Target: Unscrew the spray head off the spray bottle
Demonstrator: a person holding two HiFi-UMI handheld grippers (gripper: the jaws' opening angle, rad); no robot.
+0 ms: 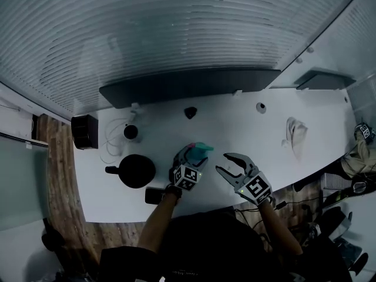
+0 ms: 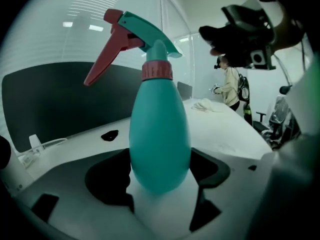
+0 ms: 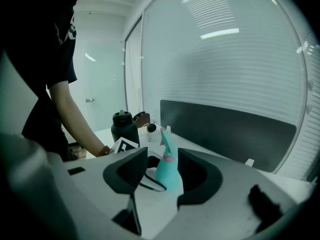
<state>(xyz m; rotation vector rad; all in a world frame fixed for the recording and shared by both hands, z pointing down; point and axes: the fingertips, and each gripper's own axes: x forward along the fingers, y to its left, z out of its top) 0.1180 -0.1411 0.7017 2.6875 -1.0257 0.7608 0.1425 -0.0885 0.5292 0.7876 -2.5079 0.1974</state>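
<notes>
As seen along the left gripper (image 2: 160,170), shut, with both fingers (image 2: 107,176) pressed against the lower belly of the spray bottle (image 2: 159,134). Standing upright on the white bench (image 1: 235,122), near its front edge: teal body below, pink collar (image 2: 156,70) above, spray head (image 2: 131,31) with its red trigger on top, screwed on. Just right of the bottle in the head view, the right gripper (image 1: 223,162), apart from it. Fingers there spread wide, gripping nothing; bottle visible through the gap between them in the right gripper view, farther off and untouched. Left of the bottle on the bench, a black jug (image 1: 137,170). Well off to the right, a crumpled white cloth (image 1: 295,135). Along the back edge, a dark panel (image 1: 188,86).
</notes>
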